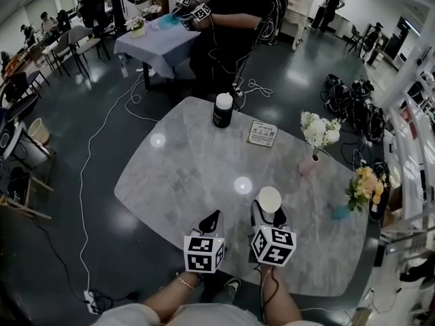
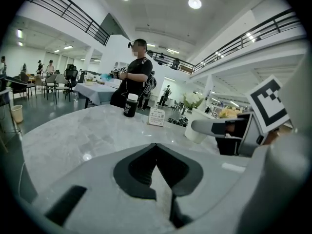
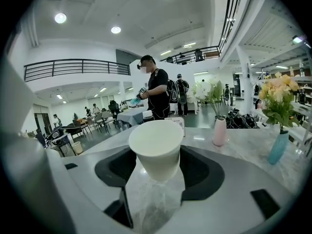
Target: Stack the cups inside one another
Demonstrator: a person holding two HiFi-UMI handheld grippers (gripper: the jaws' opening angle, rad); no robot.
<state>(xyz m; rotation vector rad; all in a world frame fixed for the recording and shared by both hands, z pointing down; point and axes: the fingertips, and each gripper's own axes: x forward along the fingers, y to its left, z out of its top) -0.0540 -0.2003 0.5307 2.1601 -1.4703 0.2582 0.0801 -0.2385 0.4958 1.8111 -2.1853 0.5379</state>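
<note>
Paper cup (image 3: pixel 157 150) is pinched upright in right gripper (image 1: pixel 268 214), probably to keep it steady for nesting; left gripper (image 2: pixel 156 150) is clenched empty, just beside.

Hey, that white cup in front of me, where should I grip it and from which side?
Grip the cup across its side wall, a little below the rim, coming in level from the near side. It stands upright and tapers downward, so the wider top resists slipping through, and the mouth stays free for stacking. The right gripper has its fingers closed on the wall that way.
</note>
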